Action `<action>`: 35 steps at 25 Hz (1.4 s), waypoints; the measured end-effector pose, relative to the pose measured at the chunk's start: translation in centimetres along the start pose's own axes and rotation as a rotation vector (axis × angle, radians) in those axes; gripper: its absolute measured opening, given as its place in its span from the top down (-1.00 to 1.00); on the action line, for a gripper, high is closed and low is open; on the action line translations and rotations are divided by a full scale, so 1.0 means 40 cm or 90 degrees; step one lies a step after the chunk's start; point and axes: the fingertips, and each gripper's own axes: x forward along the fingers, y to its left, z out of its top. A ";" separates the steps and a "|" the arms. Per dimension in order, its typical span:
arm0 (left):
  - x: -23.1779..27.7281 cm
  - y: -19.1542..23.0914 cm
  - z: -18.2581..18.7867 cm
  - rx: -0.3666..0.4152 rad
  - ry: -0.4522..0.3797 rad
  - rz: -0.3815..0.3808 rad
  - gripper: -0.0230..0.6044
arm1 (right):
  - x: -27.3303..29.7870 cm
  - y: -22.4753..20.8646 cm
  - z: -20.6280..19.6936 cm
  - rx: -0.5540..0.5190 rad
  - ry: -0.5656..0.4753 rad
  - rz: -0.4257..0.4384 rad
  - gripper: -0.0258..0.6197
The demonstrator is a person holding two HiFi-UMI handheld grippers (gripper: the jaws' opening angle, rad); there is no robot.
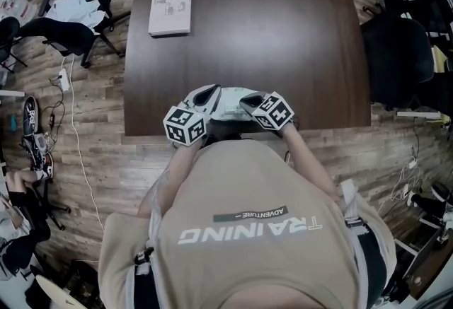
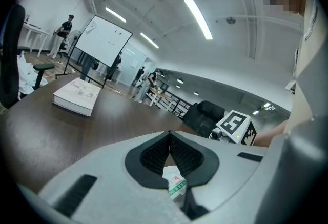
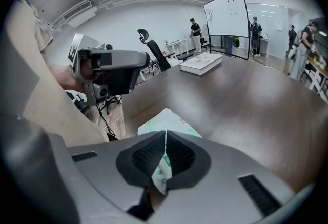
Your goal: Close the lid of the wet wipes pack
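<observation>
The wet wipes pack (image 1: 228, 104) is sitting at the near edge of the tabletop (image 1: 283, 39), right in front of the person. The left gripper (image 1: 202, 97) is holding one end and the right gripper (image 1: 249, 98) is holding the other. Both pairs of fingers (image 2: 151, 156) are pressed together, and each pair is pinching a bit of the pack's thin wrapper.

The pack is looking soft and light, like a squishy bag. It is probably going to bend and slide if pushed hard. The wrapper is likely slippery too. The lid is not showing in any view, so I cannot tell how far open it is. A good plan is holding one end still and pressing the lid down flat with the other gripper – gently.

The near edge is very close, so the pack could be slipping off toward the person. Farther in, the tabletop is bare and wide. The only other thing is a book (image 1: 170, 7), well away in the far left corner.
</observation>
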 end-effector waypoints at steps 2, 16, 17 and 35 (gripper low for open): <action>0.000 0.006 0.003 0.000 0.000 0.001 0.90 | 0.006 0.008 0.011 -0.008 -0.002 0.003 0.87; -0.023 0.025 -0.027 -0.004 0.017 0.010 0.90 | 0.042 0.012 0.020 0.030 -0.031 -0.001 0.88; -0.023 0.029 -0.030 -0.008 0.018 0.011 0.90 | 0.047 0.011 0.016 0.034 -0.032 -0.002 0.88; 0.009 0.032 -0.046 -0.005 0.050 -0.001 0.90 | 0.095 0.003 -0.046 0.068 -0.003 0.001 0.87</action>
